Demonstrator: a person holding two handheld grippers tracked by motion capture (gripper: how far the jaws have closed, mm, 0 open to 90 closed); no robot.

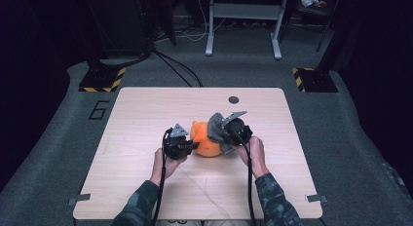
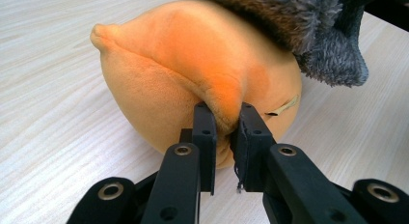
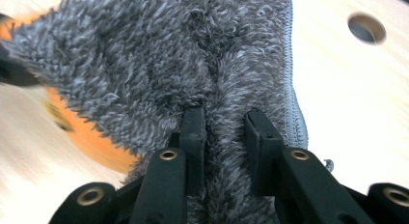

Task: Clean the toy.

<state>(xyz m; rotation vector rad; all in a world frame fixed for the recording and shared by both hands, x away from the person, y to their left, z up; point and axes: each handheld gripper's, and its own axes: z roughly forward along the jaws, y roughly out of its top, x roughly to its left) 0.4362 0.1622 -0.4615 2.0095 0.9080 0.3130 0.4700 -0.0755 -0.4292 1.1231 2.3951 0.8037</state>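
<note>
Left gripper (image 2: 224,120) fingers pinch the orange plush (image 1: 207,141); right gripper (image 3: 224,122) fingers clench the grey cloth (image 1: 215,126) at its two o'clock. Keep the plush anchored, wipe gently.

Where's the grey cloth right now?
In the high view, the grey cloth lies draped over the right side of the orange plush toy near the table's middle, pinched by the right gripper.

The soft toy (image 1: 207,141) sits in the middle of the table (image 1: 146,109). The cloth (image 1: 215,124) lies on its right side, between both grippers.
</note>
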